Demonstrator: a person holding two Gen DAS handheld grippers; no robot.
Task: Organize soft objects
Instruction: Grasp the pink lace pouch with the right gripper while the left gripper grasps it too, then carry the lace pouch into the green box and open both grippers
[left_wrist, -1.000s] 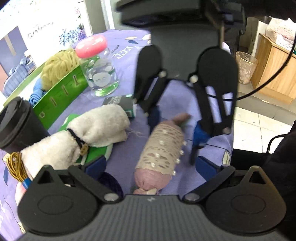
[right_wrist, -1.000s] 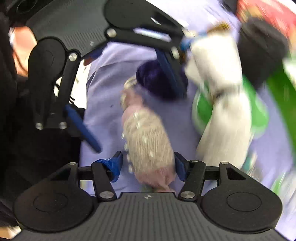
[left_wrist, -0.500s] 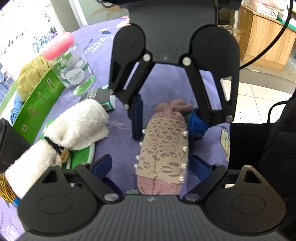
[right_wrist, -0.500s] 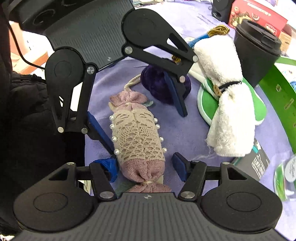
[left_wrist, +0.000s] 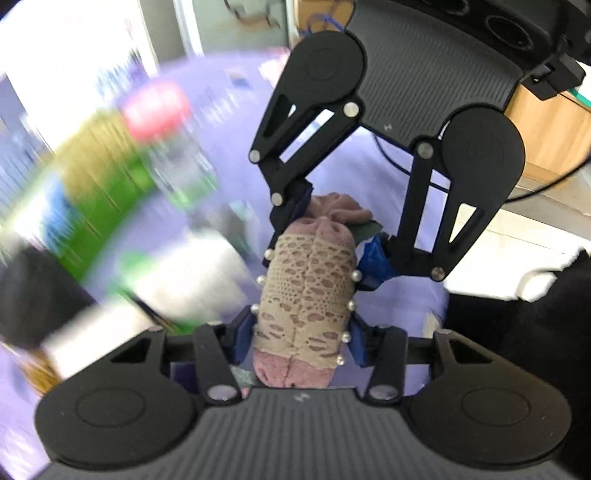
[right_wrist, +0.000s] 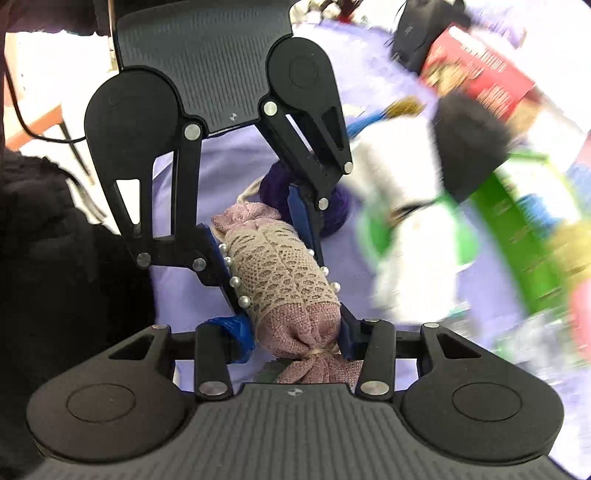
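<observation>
Pink lace pouch (left_wrist: 306, 295) clamped at both ends, left gripper (left_wrist: 301, 334) gripping near end, right gripper (right_wrist: 291, 328) gripping opposite end, purple yarn ball (right_wrist: 332, 210) at 12 o'clock beyond pouch in right view.

Both tools, left (left_wrist: 301, 332) and right (right_wrist: 291, 328), now clamped on pink pouch (left_wrist: 306, 291) ends.

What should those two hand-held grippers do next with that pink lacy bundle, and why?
Probably lift it a little, together. The left hand-held gripper and the right hand-held gripper each have their fingers pressed against opposite ends of the pink lace pouch, so it looks gripped at both ends. The blurred background suggests motion; rising evenly should keep it from twisting or brushing the purple yarn ball beside it.
</observation>
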